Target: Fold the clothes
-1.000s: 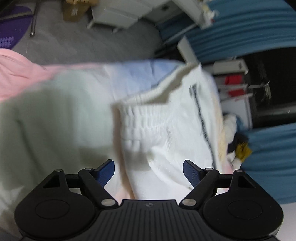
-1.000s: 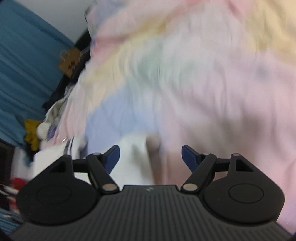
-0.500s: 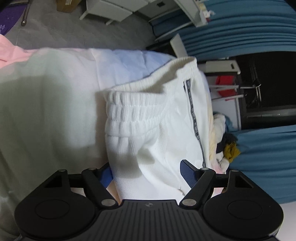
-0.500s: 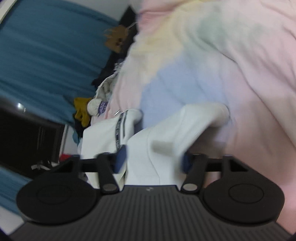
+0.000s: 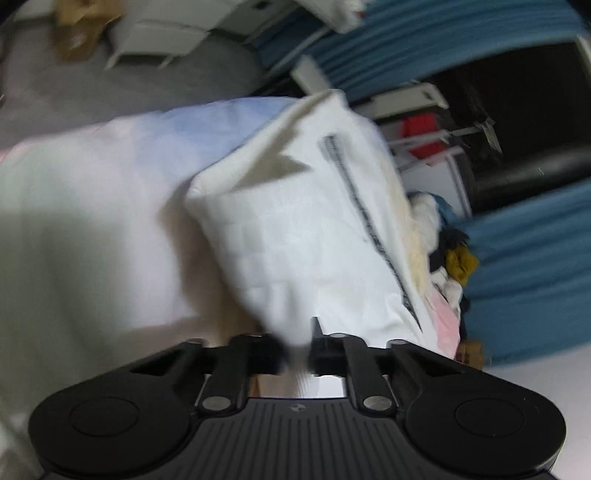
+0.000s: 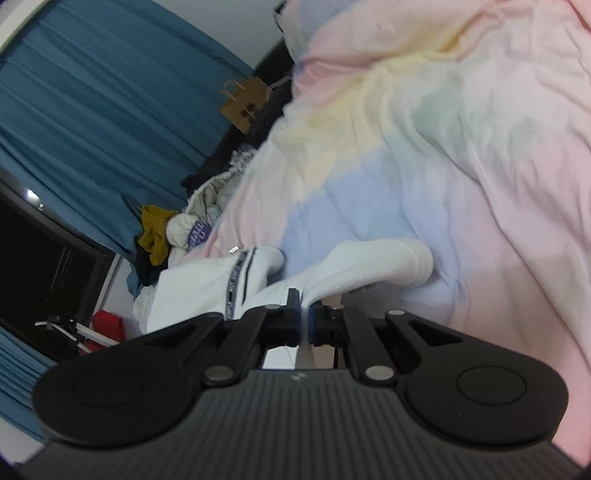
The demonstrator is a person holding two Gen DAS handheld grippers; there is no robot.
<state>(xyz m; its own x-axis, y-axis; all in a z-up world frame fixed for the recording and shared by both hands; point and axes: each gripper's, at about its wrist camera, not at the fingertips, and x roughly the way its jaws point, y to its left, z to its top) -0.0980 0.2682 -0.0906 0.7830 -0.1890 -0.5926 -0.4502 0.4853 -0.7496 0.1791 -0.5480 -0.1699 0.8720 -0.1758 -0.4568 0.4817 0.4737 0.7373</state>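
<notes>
White trousers with a dark side stripe and a ribbed waistband lie on a pastel bedspread. My left gripper is shut on the near edge of the white fabric, which rises away from the fingers. In the right wrist view the same white trousers stretch left, with a folded part bulging to the right. My right gripper is shut on a thin fold of that fabric. The left view is blurred.
A heap of other clothes, with a mustard piece among them, lies at the bed's edge near blue curtains. A brown paper bag stands behind the bed. White furniture and a cardboard box stand on the grey floor.
Both grippers were open around the white fabric and have now closed on it. The left view has gone blurred, and the trousers look pulled up from the bedspread.
</notes>
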